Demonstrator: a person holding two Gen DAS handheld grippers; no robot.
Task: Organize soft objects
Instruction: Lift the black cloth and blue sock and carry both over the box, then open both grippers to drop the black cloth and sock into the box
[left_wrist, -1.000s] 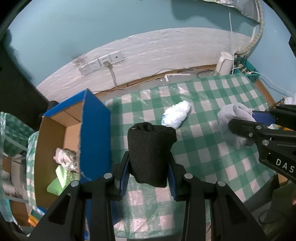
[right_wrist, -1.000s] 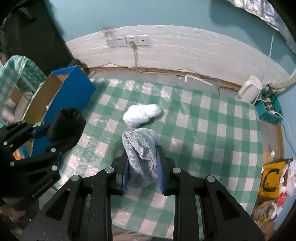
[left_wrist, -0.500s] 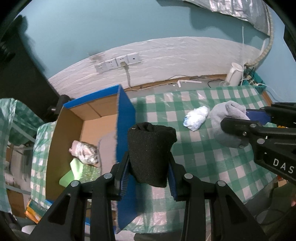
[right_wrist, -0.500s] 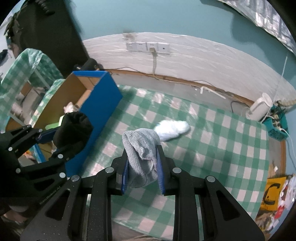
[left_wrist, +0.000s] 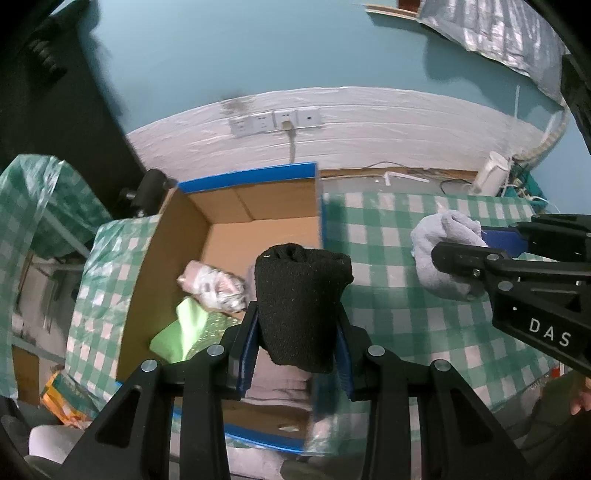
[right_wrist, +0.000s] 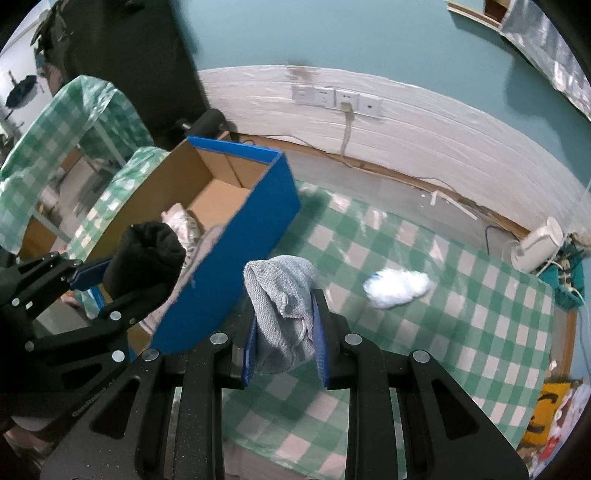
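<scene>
Two bundles hide box (left_wrist: 258, 206) contents, grey cloth (right_wrist: 282, 314) blurred

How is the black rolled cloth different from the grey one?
The black cloth is dark and finely textured; the grey cloth is pale with a coarse knit. The black one hangs above the open cardboard box, the grey one above the checked tablecloth. Both are clamped in grippers.

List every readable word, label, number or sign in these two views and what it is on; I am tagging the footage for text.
"DAS": white letters on the black body of the right gripper, cut off at the frame edge, in the left wrist view.
Pale lettering along the left gripper arm in the right wrist view: too small and blurred to read.
Black mark on the yellow bag at the lower right: looks like a "C", not certain.
</scene>
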